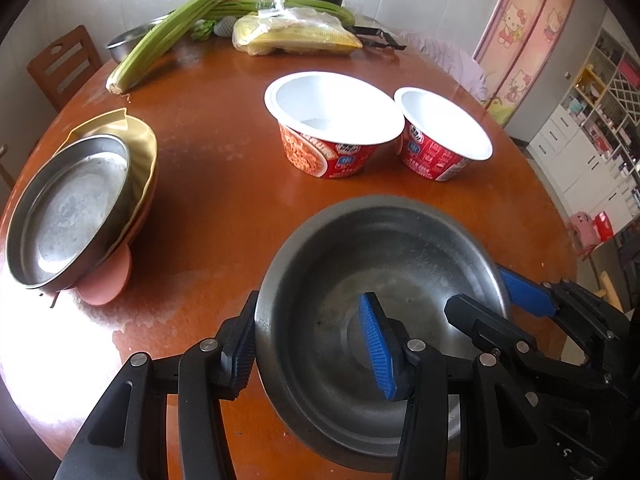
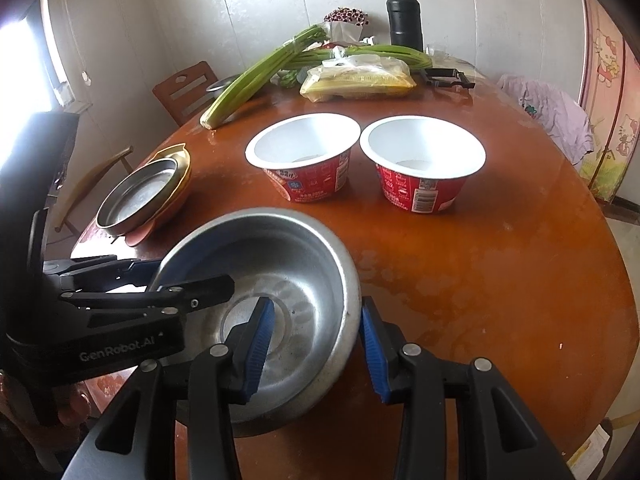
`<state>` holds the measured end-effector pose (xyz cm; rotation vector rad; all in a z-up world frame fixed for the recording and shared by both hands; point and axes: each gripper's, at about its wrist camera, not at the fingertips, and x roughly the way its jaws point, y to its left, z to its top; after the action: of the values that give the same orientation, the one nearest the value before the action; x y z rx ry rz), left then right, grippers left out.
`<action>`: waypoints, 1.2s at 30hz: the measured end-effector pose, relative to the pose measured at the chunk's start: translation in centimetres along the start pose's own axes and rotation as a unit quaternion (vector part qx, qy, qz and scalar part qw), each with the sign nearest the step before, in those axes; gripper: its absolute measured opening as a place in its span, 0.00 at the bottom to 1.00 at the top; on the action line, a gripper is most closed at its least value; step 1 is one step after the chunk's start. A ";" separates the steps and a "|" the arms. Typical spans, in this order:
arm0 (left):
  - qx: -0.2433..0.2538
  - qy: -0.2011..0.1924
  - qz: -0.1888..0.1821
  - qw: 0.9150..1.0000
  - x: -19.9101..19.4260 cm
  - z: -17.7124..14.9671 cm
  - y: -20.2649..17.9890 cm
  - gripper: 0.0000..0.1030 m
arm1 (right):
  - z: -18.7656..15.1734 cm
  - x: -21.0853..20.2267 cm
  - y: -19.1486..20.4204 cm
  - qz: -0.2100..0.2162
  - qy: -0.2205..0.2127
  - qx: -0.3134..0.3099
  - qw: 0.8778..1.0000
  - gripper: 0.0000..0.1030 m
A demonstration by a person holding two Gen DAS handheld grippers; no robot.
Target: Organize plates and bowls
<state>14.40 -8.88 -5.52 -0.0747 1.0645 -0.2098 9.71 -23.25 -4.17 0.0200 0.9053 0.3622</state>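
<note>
Two tools straddle the rim of one round stainless-steel bowl (image 1: pixel 384 312) that sits on the reddish-brown wooden tabletop (image 1: pixel 208 184) right in front of me. My left tool (image 1: pixel 312 344) has one blue-ribbed finger inside the bowl and the other outside its left wall, set wide with clear air on the inner side. My right tool (image 2: pixel 316 344) does the same on the bowl's right wall, also wide, one pad inside and one outside, neither visibly pressing the metal. Beyond the bowl stand two empty red paper noodle cups with white insides (image 2: pixel 304 156) (image 2: pixel 422 160), side by side and almost touching. To the bowl's left a shallow round steel plate (image 1: pixel 68 208) rests tilted on a stack of a yellow dish (image 1: pixel 140 140) and a pink plate (image 1: pixel 108 276). Far behind the bowl lie long green celery stalks (image 2: pixel 256 76), a clear bag of yellow corn (image 2: pixel 356 80) and a tall black flask (image 2: pixel 406 16).
</note>
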 end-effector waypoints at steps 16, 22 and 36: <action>-0.012 -0.057 0.000 0.998 -4.5 3.1 2.5 0.48 | 2.9 -2.5 -1.6 0.009 -0.045 0.037 0.998 0.42; -0.010 -0.072 0.000 0.997 -5.4 6.4 2.9 0.48 | 5.4 -2.4 -1.7 0.030 -0.047 0.068 0.996 0.42; 0.028 -0.055 0.000 0.998 -2.8 13.3 2.4 0.48 | 8.7 1.0 -0.6 0.044 -0.021 0.113 0.992 0.42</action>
<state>25.00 -6.50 2.92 -0.0358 0.9493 -0.2333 17.15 -22.31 0.42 0.2749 0.9028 0.3376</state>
